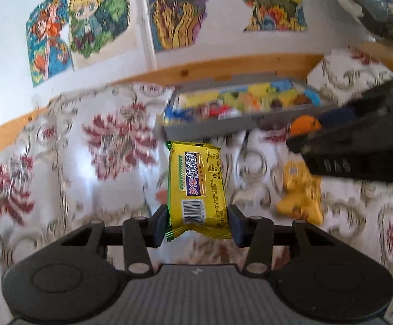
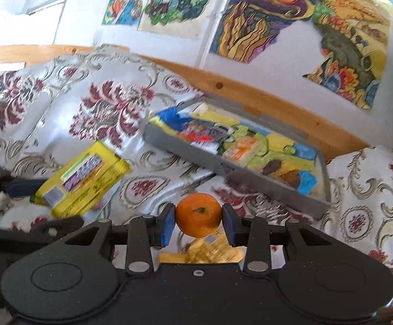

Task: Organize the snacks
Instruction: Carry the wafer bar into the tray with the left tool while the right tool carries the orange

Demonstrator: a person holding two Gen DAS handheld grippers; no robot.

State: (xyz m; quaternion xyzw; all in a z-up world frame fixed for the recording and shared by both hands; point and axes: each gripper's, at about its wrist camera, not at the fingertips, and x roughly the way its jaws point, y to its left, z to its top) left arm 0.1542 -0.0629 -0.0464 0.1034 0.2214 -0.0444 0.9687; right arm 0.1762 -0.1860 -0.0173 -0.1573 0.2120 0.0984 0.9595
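Here the left gripper [image 1: 198, 223] clamps a yellow packet [image 1: 197, 187], the right gripper [image 2: 198, 223] an orange [image 2: 198, 214], with the gray tray [image 2: 264, 178] ahead, nearer the right.

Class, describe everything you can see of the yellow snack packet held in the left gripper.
The yellow snack packet is a glossy foil-like wrapper with green edging, a purple label panel, small print and a barcode near its lower end, and crimped zigzag ends. The left gripper clamps its lower part between blue pads, holding it off the floral cloth, long axis pointing towards the grey tray. Nothing else visibly touches it.
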